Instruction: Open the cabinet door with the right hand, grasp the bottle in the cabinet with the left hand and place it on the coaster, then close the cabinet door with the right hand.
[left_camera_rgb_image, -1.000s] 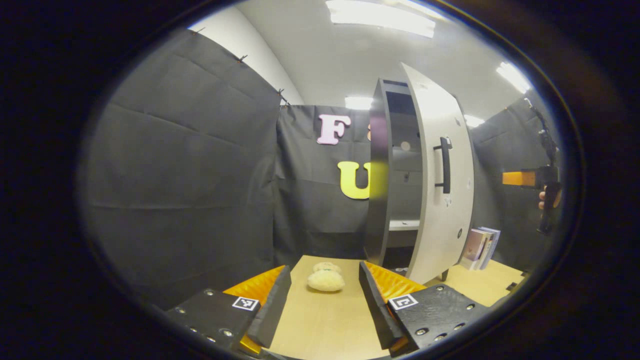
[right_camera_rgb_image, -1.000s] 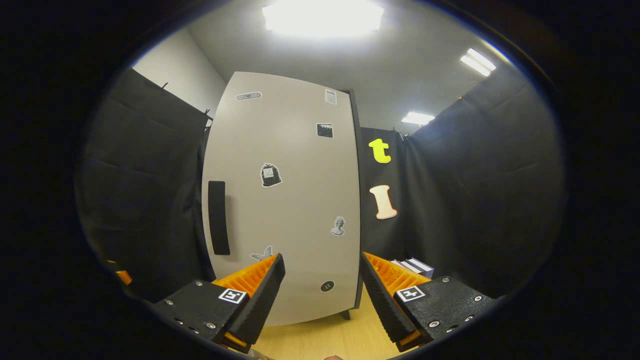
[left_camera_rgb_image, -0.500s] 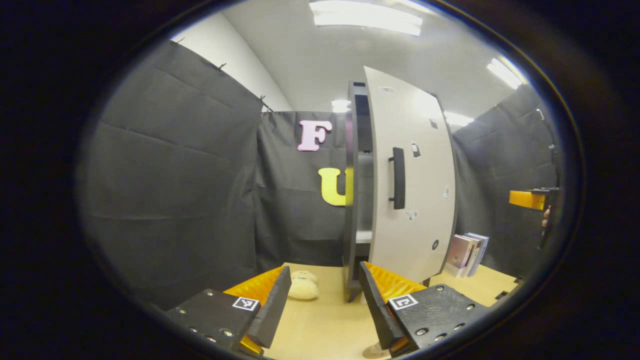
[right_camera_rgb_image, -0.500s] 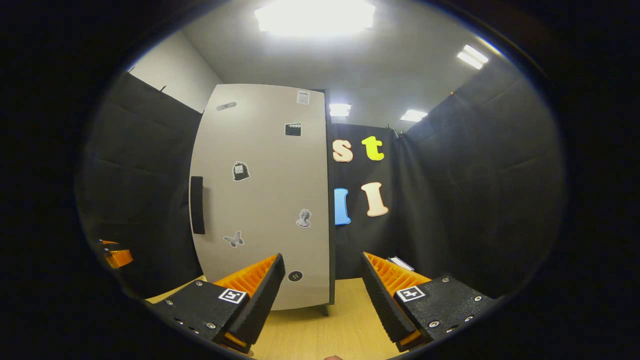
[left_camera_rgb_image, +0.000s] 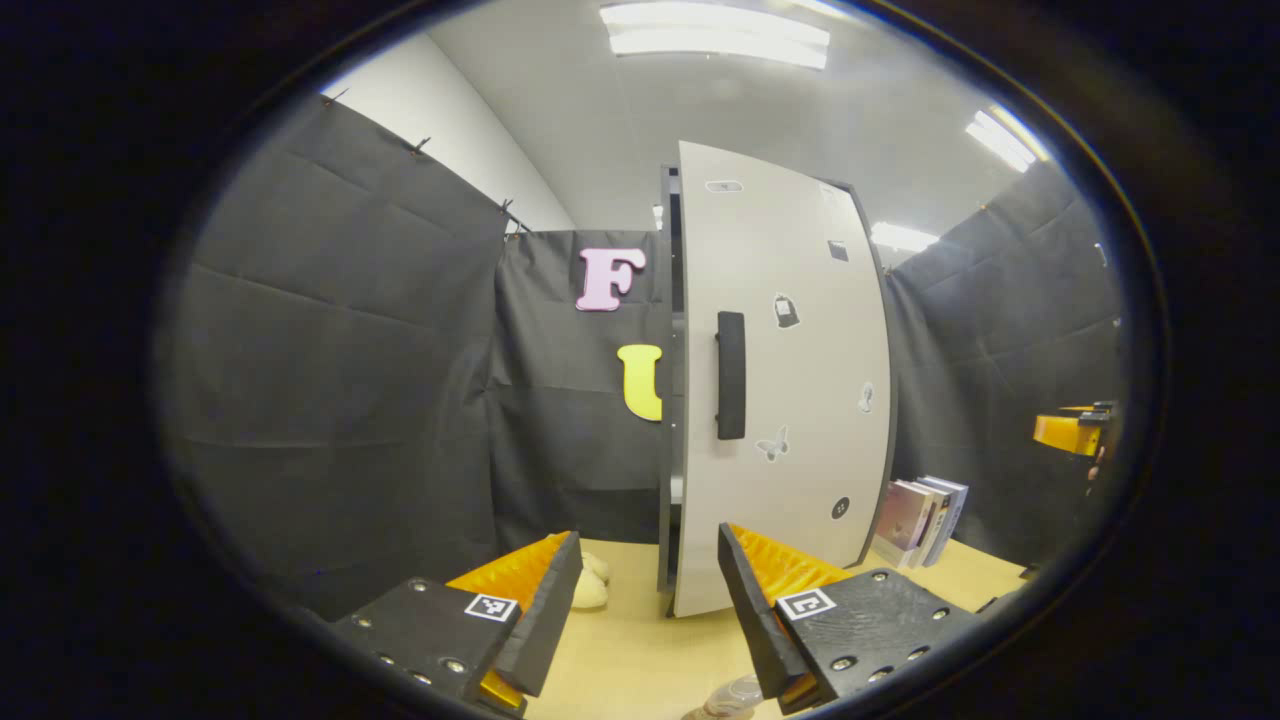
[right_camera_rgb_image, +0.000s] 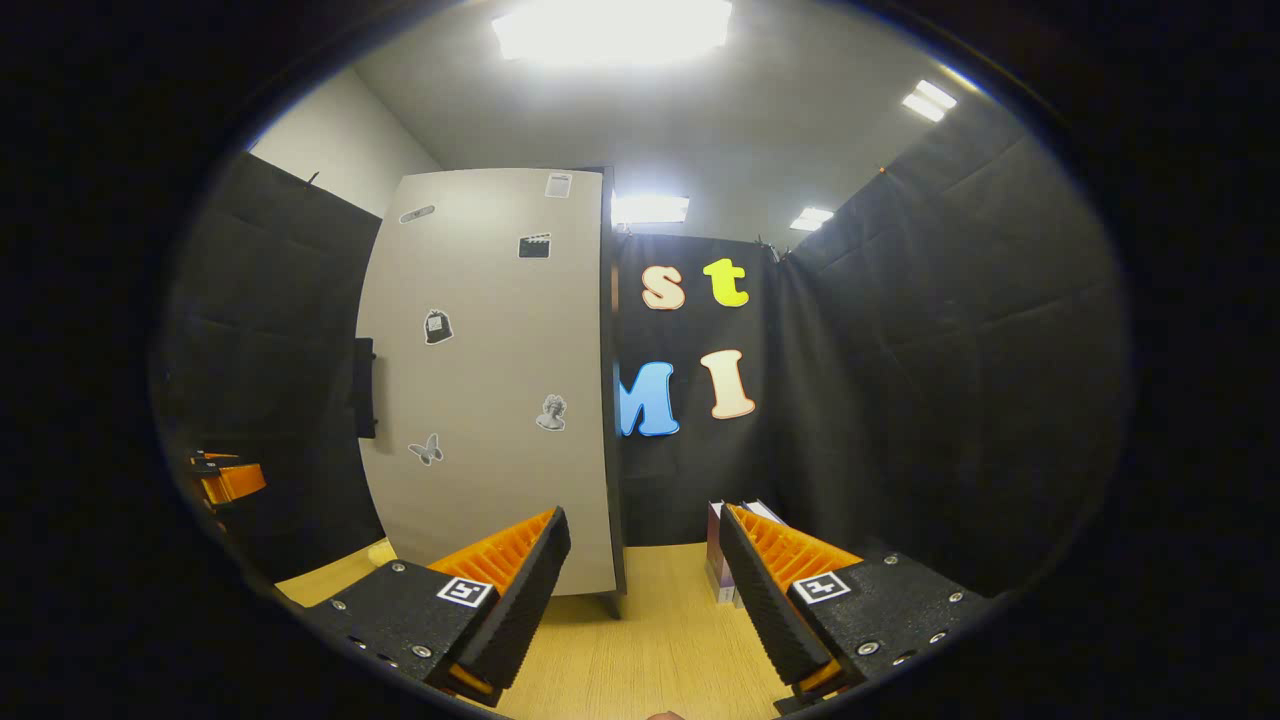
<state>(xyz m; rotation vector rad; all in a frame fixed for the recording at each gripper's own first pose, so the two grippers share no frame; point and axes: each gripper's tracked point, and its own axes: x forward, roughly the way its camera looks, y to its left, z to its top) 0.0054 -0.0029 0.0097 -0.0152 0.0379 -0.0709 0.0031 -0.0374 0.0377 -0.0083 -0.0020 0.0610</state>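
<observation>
Wooden table (left_camera_rgb_image: 640, 655); cabinet door (left_camera_rgb_image: 780, 380) nearly flush (last step, seemingly); left gripper (left_camera_rgb_image: 645, 600) and right gripper (right_camera_rgb_image: 640, 590) gape, empty.

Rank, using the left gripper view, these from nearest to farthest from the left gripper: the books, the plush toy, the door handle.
1. Plush toy, on the table by its left finger.
2. Door handle, ahead, higher up.
3. Books, right, beyond the door.

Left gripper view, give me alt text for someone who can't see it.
A tall pale cabinet door with a dark vertical handle and small stickers stands nearly shut on a wooden table. The left tongs are open and empty in front of it, with a cream plush toy and upright books on either side.
</observation>
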